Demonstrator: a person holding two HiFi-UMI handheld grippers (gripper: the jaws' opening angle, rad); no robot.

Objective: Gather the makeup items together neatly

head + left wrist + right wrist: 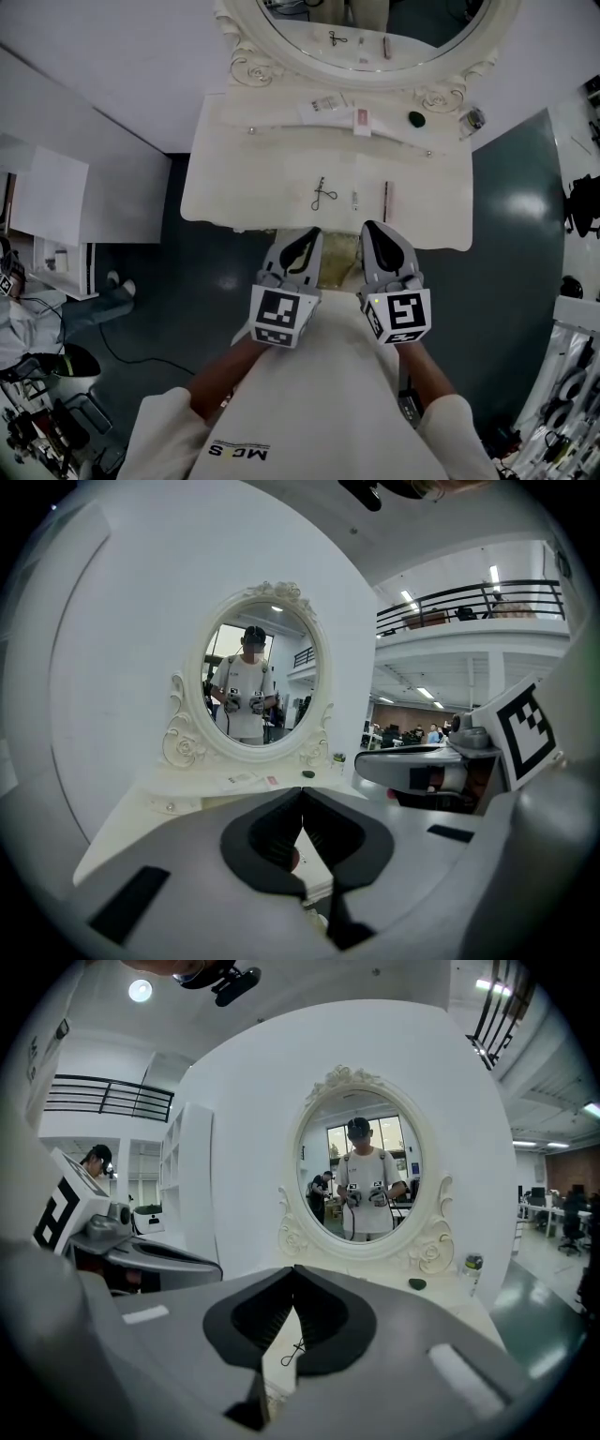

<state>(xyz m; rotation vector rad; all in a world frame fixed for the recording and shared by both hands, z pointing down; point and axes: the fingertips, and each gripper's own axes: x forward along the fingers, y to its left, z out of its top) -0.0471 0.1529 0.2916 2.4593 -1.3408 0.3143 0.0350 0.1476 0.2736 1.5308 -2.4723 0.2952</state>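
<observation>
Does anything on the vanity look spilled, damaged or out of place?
Nothing spilled or broken. The makeup is just scattered: eyelash curler and slim stick lie apart in front, the small bottle at the back right corner.

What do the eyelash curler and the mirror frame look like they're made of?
Eyelash curler: probably metal, going by its thin, dark, wire-like loops. Mirror frame: glossy cream with carved roses and scrolls, either painted wood or moulded resin; the look leaves that open.

On dressing table (244, 178): eyelash curler (323, 194) left, small tube (355, 199) middle, pencil (386, 200) right; mirror (375, 23) behind.
</observation>
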